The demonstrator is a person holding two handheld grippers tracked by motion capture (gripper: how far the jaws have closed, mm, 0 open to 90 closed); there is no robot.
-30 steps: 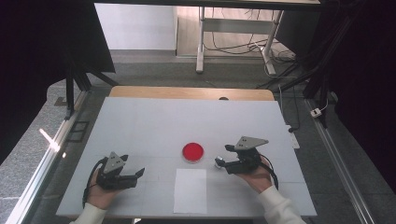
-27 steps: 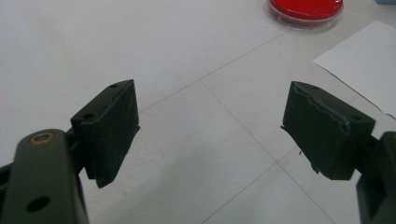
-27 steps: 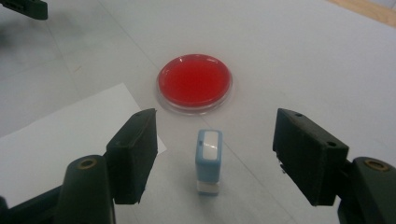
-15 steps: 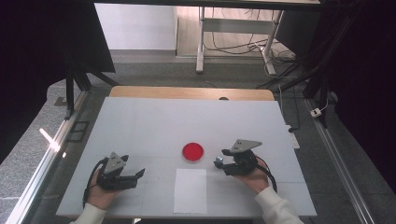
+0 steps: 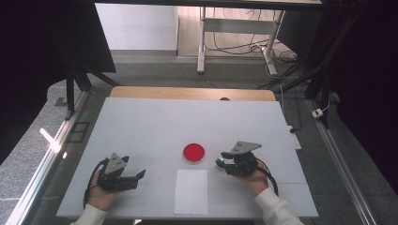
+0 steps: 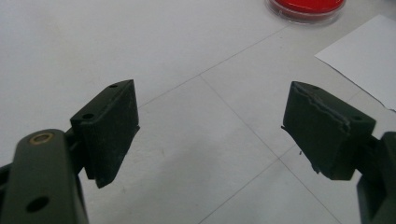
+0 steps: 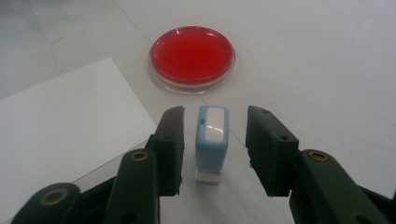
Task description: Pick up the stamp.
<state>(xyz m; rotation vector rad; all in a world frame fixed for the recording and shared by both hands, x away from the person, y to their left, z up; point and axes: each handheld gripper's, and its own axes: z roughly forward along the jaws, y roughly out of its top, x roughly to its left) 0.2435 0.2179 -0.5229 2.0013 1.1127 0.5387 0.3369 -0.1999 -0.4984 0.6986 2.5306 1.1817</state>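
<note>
A small light-blue stamp (image 7: 212, 140) with a white base stands upright on the white table, just in front of a round red dish (image 7: 192, 57). My right gripper (image 7: 214, 116) straddles the stamp, one jaw on each side. The jaws have just been closing, and a narrow gap still shows between each pad and the stamp. In the high view the right gripper (image 5: 221, 162) lies right of the dish (image 5: 194, 153). My left gripper (image 5: 140, 176) rests on the table at the left, its jaws wide apart around bare table (image 6: 210, 130).
A white sheet of paper (image 5: 191, 191) lies near the front edge, between the two hands and just below the dish. It also shows at the left in the right gripper view (image 7: 60, 107). Bare tabletop (image 5: 187, 122) stretches behind the dish.
The right gripper has edged slightly left, closer to the dish. The left hand and gripper have stayed where they were.
</note>
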